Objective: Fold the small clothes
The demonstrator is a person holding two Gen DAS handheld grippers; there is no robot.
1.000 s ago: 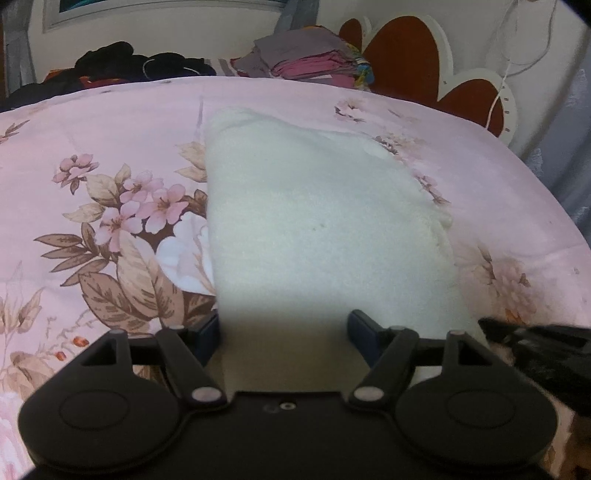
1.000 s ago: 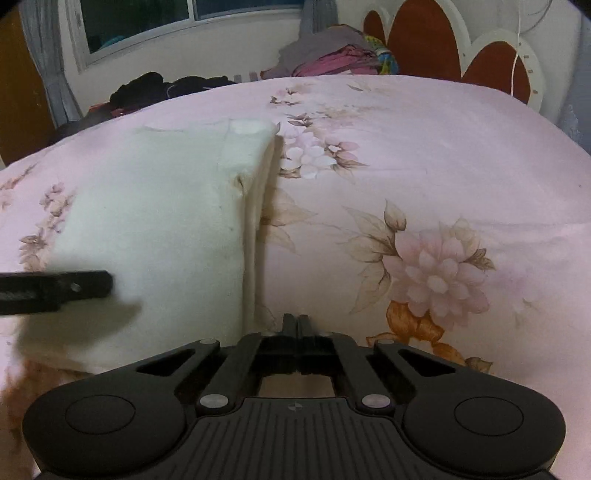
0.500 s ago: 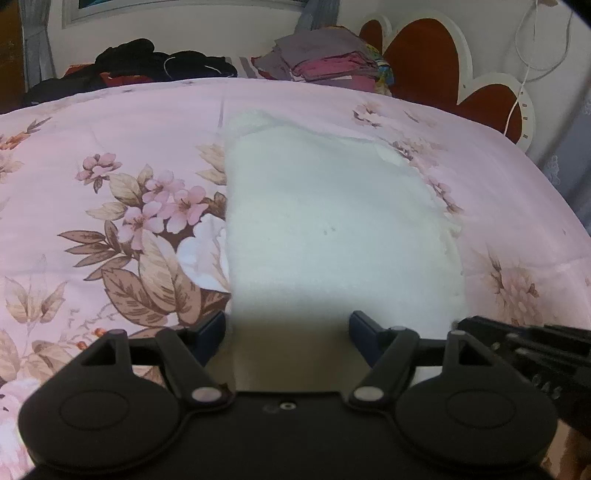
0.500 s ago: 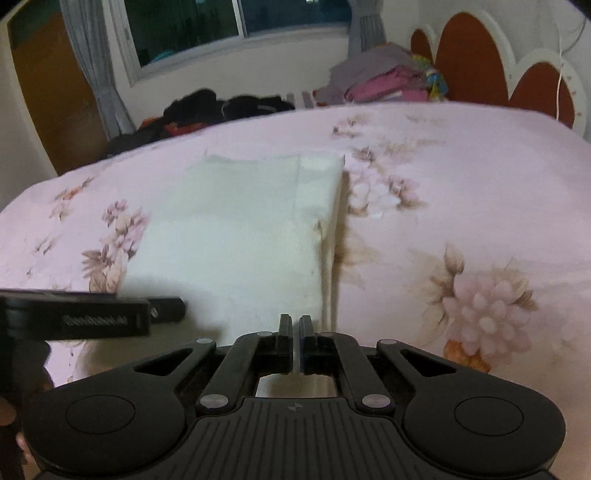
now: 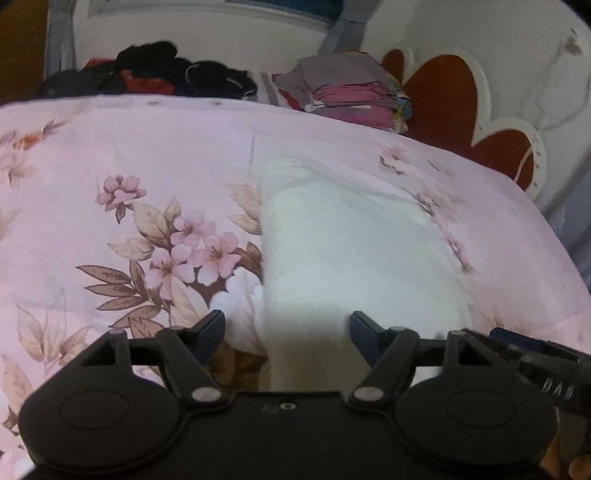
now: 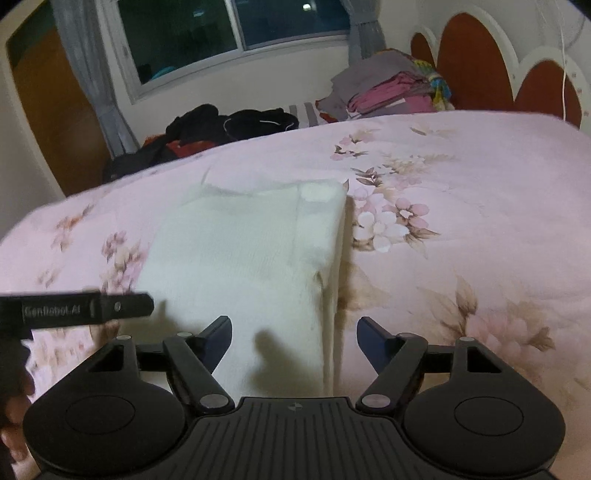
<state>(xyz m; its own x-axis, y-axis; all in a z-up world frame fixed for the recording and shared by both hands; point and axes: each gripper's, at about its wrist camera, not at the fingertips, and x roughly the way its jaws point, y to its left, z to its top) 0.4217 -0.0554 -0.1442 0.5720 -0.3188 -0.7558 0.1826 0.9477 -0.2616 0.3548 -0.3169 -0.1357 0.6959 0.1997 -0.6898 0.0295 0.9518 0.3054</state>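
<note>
A cream knitted garment (image 5: 354, 251) lies folded into a long rectangle on the pink floral bedspread (image 5: 129, 166); it also shows in the right wrist view (image 6: 243, 266). My left gripper (image 5: 287, 326) is open and empty over the garment's near left edge. My right gripper (image 6: 294, 332) is open and empty over the garment's near right edge, where the fold (image 6: 334, 258) runs. The left gripper's body (image 6: 74, 309) shows at the left of the right wrist view, and the right gripper's body (image 5: 535, 354) at the right of the left wrist view.
A stack of folded purple and pink clothes (image 6: 391, 92) sits at the far side of the bed. A heap of dark clothes (image 6: 207, 129) lies to its left. A red and white headboard (image 6: 498, 62) stands on the right, a window (image 6: 236, 29) behind.
My right gripper has opened; it was shut before. Both grippers have pulled back and risen a little, so more of the room shows. The garment has stayed flat.
</note>
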